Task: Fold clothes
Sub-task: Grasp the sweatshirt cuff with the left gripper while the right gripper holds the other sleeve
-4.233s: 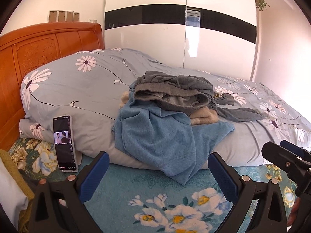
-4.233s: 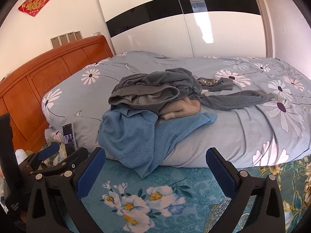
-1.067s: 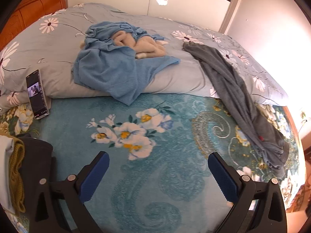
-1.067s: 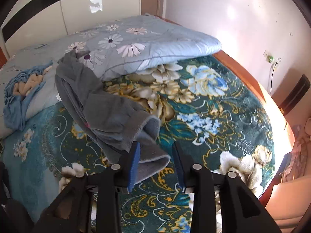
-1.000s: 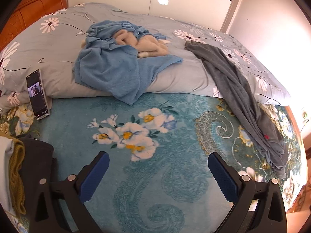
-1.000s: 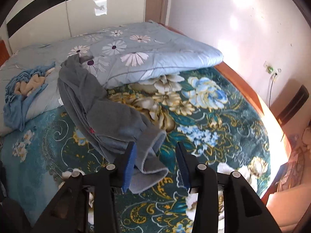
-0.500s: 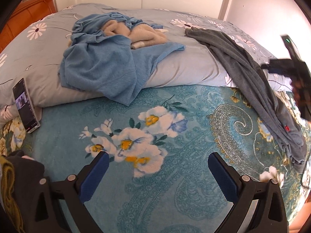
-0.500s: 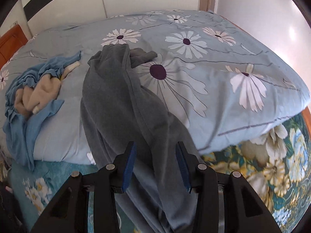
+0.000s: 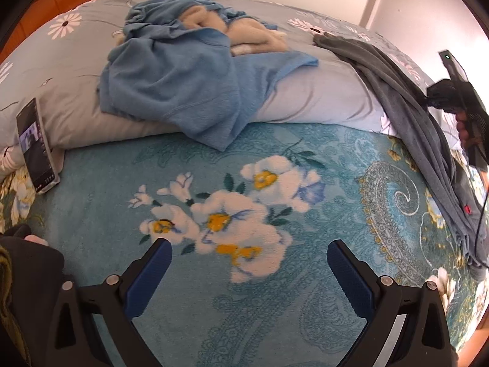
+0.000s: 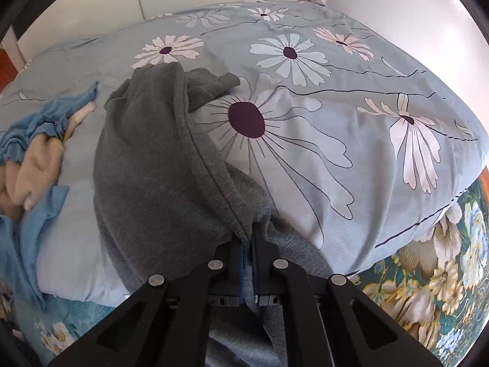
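- Sunlit white walls and wardrobe doors are standing behind a bed (image 9: 305,315) covered by a teal flowered blanket, with a grey-blue daisy duvet (image 10: 336,116) heaped along its far edge.
- I am pinching the grey garment (image 10: 146,165) with my right hand-held gripper (image 10: 247,253), its jaws clenched on a seamed edge at the duvet's near edge.
- My left hand-held gripper (image 9: 249,269) is hanging released over the blanket's white flowers, grasping nothing.
- Lying as a long strip, the grey garment (image 9: 428,140) is running from the duvet's top down over its edge onto the blanket by the bed's right edge; its long axis is pointing away from me.
- To do this well, I judge I should be drawing it clear onto the open blanket, catching a second corner with the left, and spreading it flat before any fold.
- A blue top (image 9: 183,85) and a cream garment (image 9: 244,36) are waiting on the duvet; a phone (image 9: 35,146) is leaning near the bed's left edge.
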The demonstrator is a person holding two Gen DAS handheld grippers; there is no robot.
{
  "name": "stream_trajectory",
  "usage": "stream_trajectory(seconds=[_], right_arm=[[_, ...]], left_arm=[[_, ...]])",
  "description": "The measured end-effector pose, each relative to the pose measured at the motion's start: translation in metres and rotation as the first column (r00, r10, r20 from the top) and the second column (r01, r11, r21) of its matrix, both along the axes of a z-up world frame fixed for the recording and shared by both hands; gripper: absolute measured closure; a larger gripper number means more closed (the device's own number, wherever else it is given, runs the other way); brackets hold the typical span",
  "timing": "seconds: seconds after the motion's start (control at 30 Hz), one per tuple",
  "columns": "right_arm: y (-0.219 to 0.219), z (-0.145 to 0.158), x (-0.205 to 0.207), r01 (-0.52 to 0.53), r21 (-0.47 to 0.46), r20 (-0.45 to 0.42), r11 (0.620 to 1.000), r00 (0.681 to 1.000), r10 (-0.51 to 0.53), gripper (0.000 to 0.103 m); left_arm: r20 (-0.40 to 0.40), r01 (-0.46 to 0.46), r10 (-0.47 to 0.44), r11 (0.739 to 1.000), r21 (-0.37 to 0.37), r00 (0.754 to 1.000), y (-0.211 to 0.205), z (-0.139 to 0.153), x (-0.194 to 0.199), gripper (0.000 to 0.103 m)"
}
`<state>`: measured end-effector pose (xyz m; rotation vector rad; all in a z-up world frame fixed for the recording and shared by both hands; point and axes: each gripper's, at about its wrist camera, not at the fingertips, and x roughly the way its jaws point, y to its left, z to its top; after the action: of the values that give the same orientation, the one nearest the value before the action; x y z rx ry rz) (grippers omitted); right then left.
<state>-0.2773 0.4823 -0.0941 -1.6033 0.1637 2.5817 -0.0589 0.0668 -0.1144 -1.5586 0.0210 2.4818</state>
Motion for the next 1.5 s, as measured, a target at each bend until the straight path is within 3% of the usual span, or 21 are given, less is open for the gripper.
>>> stream_trajectory(seconds=[0.13,0.27,0.4,0.53,0.67,0.77,0.87,0.93,1.03,1.13,1.2,1.27,1.37,1.43,1.5], right_arm=[[-0.017,0.031,0.032,-0.107,-0.071,-0.066,0.992,0.993,0.102,0.100],[-0.058,0.055,0.075,-0.247,-0.166,-0.115,0.955,0.966,0.230,0.100],[-0.111,0.065,0.128,-0.397,-0.252,-0.129,0.883,0.918,0.375,0.100],[-0.159,0.061,0.192,-0.467,-0.414,-0.156,0.782,0.882,0.444,0.100],[-0.207,0.037,0.264,-0.498,-0.524,-0.123,0.691,0.847,0.518,0.100],[-0.235,0.017,0.296,-0.507,-0.550,-0.079,0.664,0.822,0.563,0.100],[-0.250,0.000,0.316,-0.517,-0.509,-0.023,0.688,0.807,0.590,0.100],[-0.248,-0.005,0.322,-0.506,-0.479,0.002,0.717,0.816,0.578,0.097],[-0.241,0.004,0.323,-0.536,-0.412,-0.005,0.737,0.810,0.586,0.097],[-0.214,0.017,0.321,-0.524,-0.375,-0.037,0.765,0.833,0.552,0.073],[-0.182,0.027,0.325,-0.486,-0.363,-0.070,0.795,0.865,0.497,0.071],[-0.141,0.040,0.333,-0.410,-0.315,-0.100,0.856,0.911,0.400,0.071],[-0.061,0.052,0.355,-0.197,-0.257,-0.135,0.946,0.977,0.167,0.070],[-0.009,0.051,0.376,-0.012,-0.202,-0.138,0.979,0.990,-0.016,0.070],[0.036,0.046,0.393,0.140,-0.168,-0.122,0.976,0.979,-0.162,0.070]], left_arm=[[0.000,-0.050,0.050,0.998,0.042,0.999,-0.017,0.012,0.003,0.000],[-0.006,-0.104,0.105,0.992,0.078,0.994,-0.033,0.027,0.012,0.000],[-0.004,-0.151,0.152,0.980,0.126,0.988,-0.051,0.045,0.023,0.000],[-0.003,-0.184,0.187,0.968,0.172,0.982,-0.063,0.060,0.037,0.000],[0.009,-0.176,0.178,0.960,0.216,0.984,-0.062,0.070,0.050,0.000],[0.024,-0.146,0.145,0.961,0.235,0.989,-0.051,0.071,0.054,0.000],[0.049,-0.114,0.105,0.963,0.244,0.993,-0.035,0.067,0.054,0.000],[0.065,-0.087,0.074,0.967,0.239,0.995,-0.021,0.064,0.051,0.000],[0.078,-0.042,0.025,0.975,0.219,0.997,0.000,0.059,0.045,0.000],[0.095,0.002,-0.022,0.979,0.204,0.995,0.022,0.053,0.036,0.000],[0.100,0.045,-0.064,0.982,0.183,0.993,0.041,0.048,0.029,0.000],[0.097,0.108,-0.122,0.984,0.139,0.988,0.064,0.041,0.023,0.000],[0.095,0.215,-0.219,0.975,0.059,0.971,0.102,0.026,0.016,0.000],[0.095,0.277,-0.275,0.961,-0.007,0.957,0.125,0.013,0.014,0.000],[0.113,0.333,-0.324,0.940,-0.070,0.939,0.146,-0.004,0.012,0.001]])
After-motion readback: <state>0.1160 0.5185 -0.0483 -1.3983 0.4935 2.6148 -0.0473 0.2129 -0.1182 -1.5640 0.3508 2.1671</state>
